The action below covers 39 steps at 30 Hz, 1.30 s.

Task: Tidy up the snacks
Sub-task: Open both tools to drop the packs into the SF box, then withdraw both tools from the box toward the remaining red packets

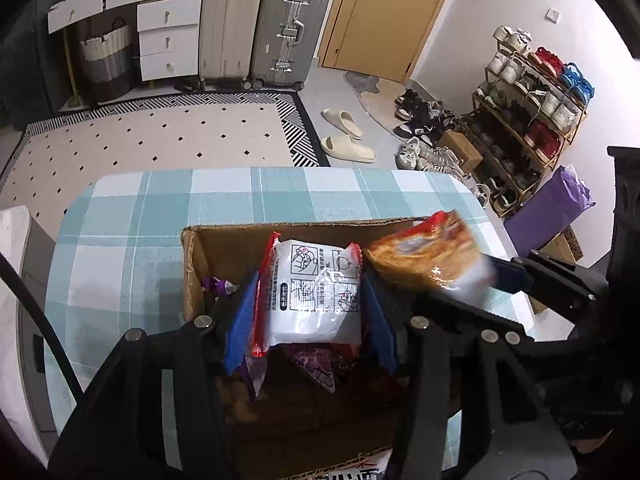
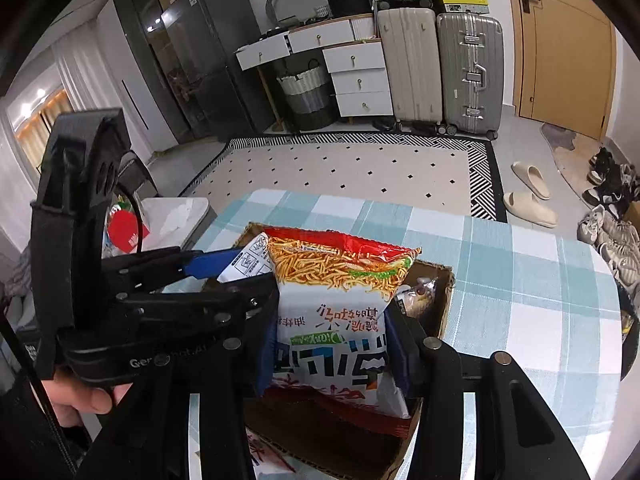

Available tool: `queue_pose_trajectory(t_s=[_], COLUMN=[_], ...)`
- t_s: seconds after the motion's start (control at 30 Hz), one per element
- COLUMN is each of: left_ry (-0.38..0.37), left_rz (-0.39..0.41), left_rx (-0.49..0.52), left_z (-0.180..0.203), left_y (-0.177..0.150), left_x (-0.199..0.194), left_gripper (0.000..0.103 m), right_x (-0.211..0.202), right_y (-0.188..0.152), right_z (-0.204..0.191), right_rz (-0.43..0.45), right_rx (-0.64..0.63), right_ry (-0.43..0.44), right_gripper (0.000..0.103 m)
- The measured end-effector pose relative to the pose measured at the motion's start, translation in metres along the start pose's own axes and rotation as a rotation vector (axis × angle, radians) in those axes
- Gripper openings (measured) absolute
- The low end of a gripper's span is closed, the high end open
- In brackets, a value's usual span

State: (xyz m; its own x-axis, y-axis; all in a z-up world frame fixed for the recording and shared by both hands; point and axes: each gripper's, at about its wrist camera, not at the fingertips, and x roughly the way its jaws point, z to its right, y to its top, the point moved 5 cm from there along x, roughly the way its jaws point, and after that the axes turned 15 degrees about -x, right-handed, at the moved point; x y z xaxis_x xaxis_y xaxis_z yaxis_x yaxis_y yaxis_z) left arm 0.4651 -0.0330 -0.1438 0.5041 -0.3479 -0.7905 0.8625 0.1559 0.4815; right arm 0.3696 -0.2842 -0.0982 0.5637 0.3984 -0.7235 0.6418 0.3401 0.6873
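the left claw (image 1: 310, 300) is clamped on a white noodle packet (image 1: 316, 296) with red side seams, holding it upright over the open cardboard box (image 1: 192, 264) that sits on the checked surface (image 1: 120, 240), toward its near edge. the right claw (image 2: 328, 344) is clamped on a red-and-white crispy noodle snack bag (image 2: 332, 312), also over the box, just beside the other packet; in the left view this bag is smeared by motion blur.

both packs look light, puffy and crinkly, with slick film that could slide between the blue pads (image 1: 244, 312). the contents are probably brittle, so a grip across the middle of the pack seems safer than a hard squeeze, and a seam edge would likely bear a firmer hold.

the bottom of the box is mostly hidden behind the packs; only scraps of purple wrappers (image 1: 316, 368) and a small clear-wrapped item (image 2: 416, 296) show. the near wall of the box is cut off by the claws.
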Motion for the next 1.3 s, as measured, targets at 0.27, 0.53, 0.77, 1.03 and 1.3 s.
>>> queue_pose_trajectory(t_s=[0.27,0.53,0.77,1.03,1.3], left_ry=[-0.010,0.023,0.043,0.048,0.031], left_rz=[-0.041,-0.007,0.075,0.192,0.250], left_rx=[0.008,0.018,0.037,0.058,0.086], left_z=[-0.001,0.002,0.008,0.017,0.024], left_y=[-0.006,-0.024,-0.043,-0.074,-0.112], left_x=[-0.008,-0.048,-0.099,-0.155,-0.195], left_gripper=[0.066,0.069,0.071,0.079,0.081], right_x=[-0.016,-0.057,-0.100,-0.155,-0.191], right_y=[0.002,0.001,-0.005,-0.022,-0.058], right_z=[0.003,0.000,-0.008,-0.041,-0.068], right_rz=[0.038,0.090,0.147,0.252,0.313], right_rx=[0.024,0.034,0.036,-0.017,-0.035], right_ry=[-0.016,-0.037,-0.041,-0.051,-0.054], right_gripper=[0.069,0.071,0.078,0.092,0.097])
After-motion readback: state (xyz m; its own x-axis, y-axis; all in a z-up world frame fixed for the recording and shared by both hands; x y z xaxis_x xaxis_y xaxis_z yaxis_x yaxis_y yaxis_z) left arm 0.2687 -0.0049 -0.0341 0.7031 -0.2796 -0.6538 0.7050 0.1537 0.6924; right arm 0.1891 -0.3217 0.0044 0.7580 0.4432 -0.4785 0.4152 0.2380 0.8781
